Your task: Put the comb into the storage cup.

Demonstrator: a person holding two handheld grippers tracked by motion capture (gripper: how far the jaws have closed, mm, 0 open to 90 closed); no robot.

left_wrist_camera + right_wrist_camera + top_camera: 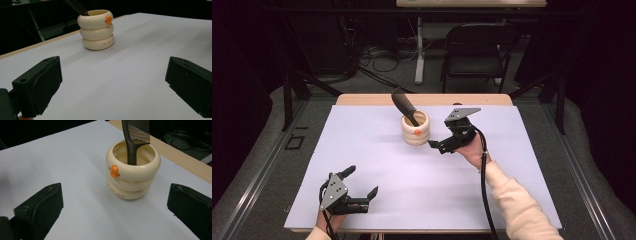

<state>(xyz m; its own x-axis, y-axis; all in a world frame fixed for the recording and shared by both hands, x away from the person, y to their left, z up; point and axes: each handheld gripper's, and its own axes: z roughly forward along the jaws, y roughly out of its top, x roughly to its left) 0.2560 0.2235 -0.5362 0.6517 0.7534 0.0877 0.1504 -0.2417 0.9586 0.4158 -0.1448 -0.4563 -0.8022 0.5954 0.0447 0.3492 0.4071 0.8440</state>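
Note:
A cream cup built of three stacked rings, with a small orange mark on its top ring, stands at the far middle of the white table top. A black comb stands in the cup, handle down, leaning back and to the left. My right gripper hovers open just right of the cup, empty, apart from it. In the right gripper view the cup and the comb lie ahead between the spread jaws. My left gripper rests open and empty near the front left edge, with the cup far ahead.
The wooden far edge of the table shows beyond the white sheet. A black folding chair and a white table leg stand on the floor behind, among cables. Dark frame posts flank both sides.

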